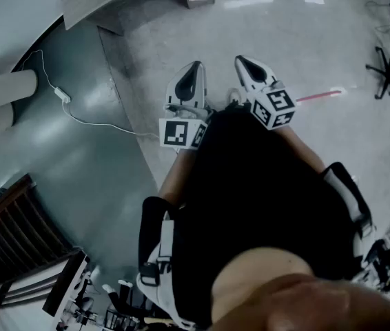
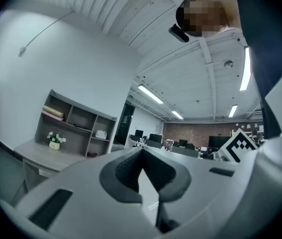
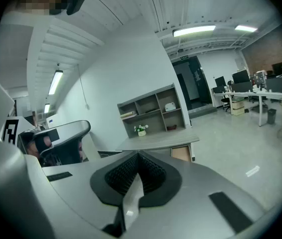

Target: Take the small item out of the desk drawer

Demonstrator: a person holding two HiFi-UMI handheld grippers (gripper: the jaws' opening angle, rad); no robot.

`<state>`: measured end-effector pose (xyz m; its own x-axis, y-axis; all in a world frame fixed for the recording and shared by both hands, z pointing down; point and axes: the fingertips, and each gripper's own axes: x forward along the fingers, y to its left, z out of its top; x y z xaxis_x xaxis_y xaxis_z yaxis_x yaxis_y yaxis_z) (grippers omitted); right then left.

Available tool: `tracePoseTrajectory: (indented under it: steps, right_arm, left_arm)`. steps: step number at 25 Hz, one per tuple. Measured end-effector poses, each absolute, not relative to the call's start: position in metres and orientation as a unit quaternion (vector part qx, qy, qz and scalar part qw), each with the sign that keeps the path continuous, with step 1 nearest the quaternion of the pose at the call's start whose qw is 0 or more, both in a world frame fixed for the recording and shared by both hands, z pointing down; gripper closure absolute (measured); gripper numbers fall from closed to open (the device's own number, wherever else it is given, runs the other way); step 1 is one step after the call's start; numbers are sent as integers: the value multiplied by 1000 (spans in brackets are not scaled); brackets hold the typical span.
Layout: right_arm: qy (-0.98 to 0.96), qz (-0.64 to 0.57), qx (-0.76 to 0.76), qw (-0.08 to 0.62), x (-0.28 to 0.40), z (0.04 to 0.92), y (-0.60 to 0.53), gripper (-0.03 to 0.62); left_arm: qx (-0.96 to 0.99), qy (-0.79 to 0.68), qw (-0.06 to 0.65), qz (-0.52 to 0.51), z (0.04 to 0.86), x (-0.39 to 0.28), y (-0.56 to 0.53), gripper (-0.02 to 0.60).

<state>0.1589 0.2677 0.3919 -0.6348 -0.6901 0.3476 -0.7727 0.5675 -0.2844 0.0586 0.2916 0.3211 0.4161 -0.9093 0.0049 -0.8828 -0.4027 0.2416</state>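
Right gripper (image 3: 138, 159), jaws together, faces a grey desk (image 3: 157, 142) and shelves (image 3: 153, 111).

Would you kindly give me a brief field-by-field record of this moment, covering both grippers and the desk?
Left gripper: jaws together, nothing between them
Right gripper: jaws together, nothing between them
Position: both held close to the person's body, above the floor
Desk: grey, across the room, apart from both grippers
On the desk: shelf unit, small pot of flowers
Drawer: cannot be made out from here
Task stage: drawer not yet reached
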Motion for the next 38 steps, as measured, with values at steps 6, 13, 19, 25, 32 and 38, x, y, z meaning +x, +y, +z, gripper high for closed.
tracePoseTrajectory:
  steps: [6, 13, 19, 25, 32, 38]
  right_arm:
    - [-879, 206, 418, 99, 151, 393, 270, 595]
    - [-877, 210, 423, 87, 134, 390, 277, 595]
    - [-875, 209, 427, 92, 109, 393, 285, 595]
    - [-867, 202, 447, 92, 94, 399, 288, 595]
    - [-866, 200, 449, 95, 81, 403, 268, 595]
    - [-868, 194, 447, 96, 74, 406, 222, 595]
  left_arm:
    - [836, -535, 103, -66, 322, 50, 293, 583]
    - [838, -530, 109, -69, 327, 31, 302, 583]
    - [843, -521, 119, -60, 338, 7, 310, 583]
    - [844, -517, 125, -65, 345, -18, 314, 583]
    - [843, -519, 127, -67, 349, -32, 299, 583]
    - [839, -525, 125, -66, 352, -38, 262, 583]
